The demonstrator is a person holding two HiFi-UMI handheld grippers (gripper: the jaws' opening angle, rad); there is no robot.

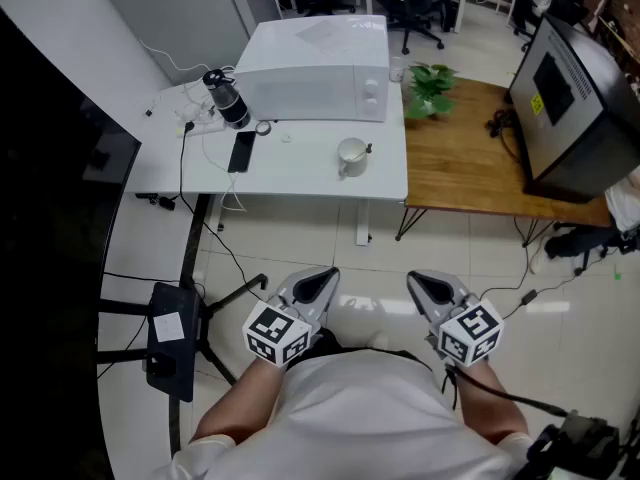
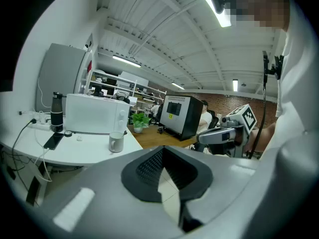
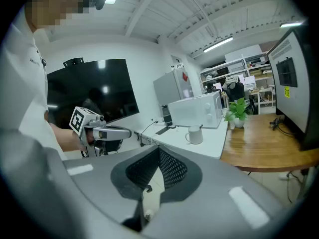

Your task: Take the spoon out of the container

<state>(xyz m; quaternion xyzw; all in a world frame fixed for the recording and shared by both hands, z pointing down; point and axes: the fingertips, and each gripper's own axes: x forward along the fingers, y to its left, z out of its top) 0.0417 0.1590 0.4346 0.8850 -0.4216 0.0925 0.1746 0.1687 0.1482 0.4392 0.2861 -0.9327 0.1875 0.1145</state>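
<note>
A white mug (image 1: 350, 156) stands on the white table (image 1: 300, 173), near its front right corner. A dark spoon handle (image 1: 368, 149) sticks out over the mug's rim. Both grippers hang close to my body above the floor, well short of the table. My left gripper (image 1: 320, 285) is shut with nothing in it, and my right gripper (image 1: 425, 287) is shut and empty too. The left gripper view has the mug (image 2: 116, 142) far ahead past the closed jaw tips (image 2: 160, 152). The right gripper view shows the mug (image 3: 194, 135) and spoon handle (image 3: 201, 127) beyond its own tips (image 3: 159, 152).
A white microwave (image 1: 315, 68) fills the back of the table, with a black flask (image 1: 226, 98), a phone (image 1: 241, 151) and cables to its left. A wooden table (image 1: 470, 163) with a plant (image 1: 430, 86) and a black monitor (image 1: 575, 98) adjoins on the right. A black stand (image 1: 170, 340) sits on the floor at my left.
</note>
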